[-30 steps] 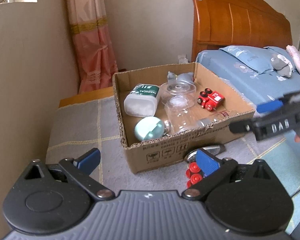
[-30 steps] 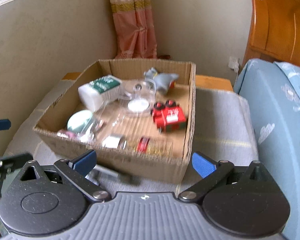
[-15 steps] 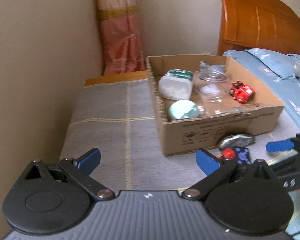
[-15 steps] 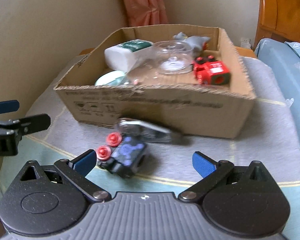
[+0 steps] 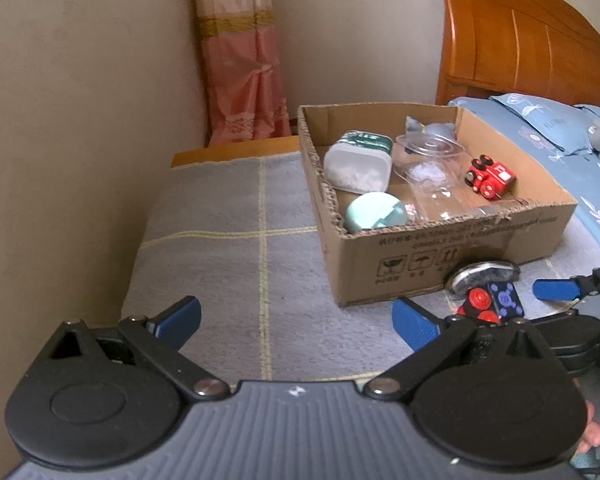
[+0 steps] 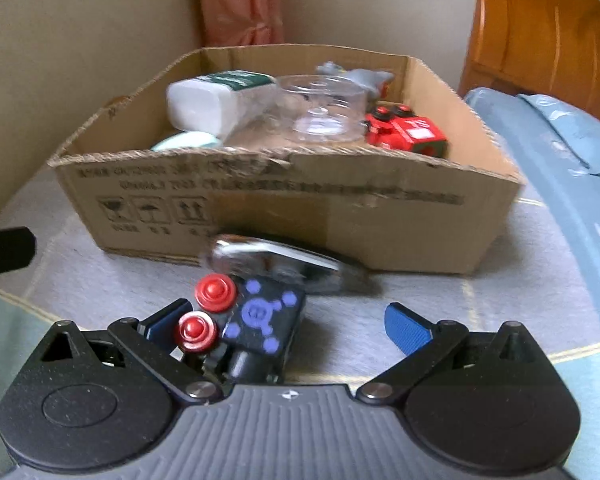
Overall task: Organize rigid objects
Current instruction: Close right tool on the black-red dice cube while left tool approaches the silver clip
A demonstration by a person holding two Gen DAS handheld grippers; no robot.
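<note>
A black toy car (image 6: 260,322) with red wheels and purple marks lies on the grey blanket just in front of the cardboard box (image 6: 284,204). It sits between the fingers of my open right gripper (image 6: 286,322), close against the left finger. A shiny metal piece (image 6: 272,256) rests between the car and the box wall. Inside the box are a white bottle (image 5: 358,162), a mint round case (image 5: 374,212), clear plastic containers (image 5: 426,152) and a red toy train (image 5: 490,176). My left gripper (image 5: 296,318) hovers open and empty over the blanket, left of the car (image 5: 496,300).
A beige wall (image 5: 80,120) runs close along the left, with a pink curtain (image 5: 244,72) in the corner. The bed with blue bedding (image 5: 548,128) and a wooden headboard (image 5: 520,40) borders the right. A blue finger (image 5: 556,290) of the right gripper shows beside the car.
Both grippers pulled back from the box and dropped lower. The right gripper came down around the black toy car, which now sits between its open fingers.
</note>
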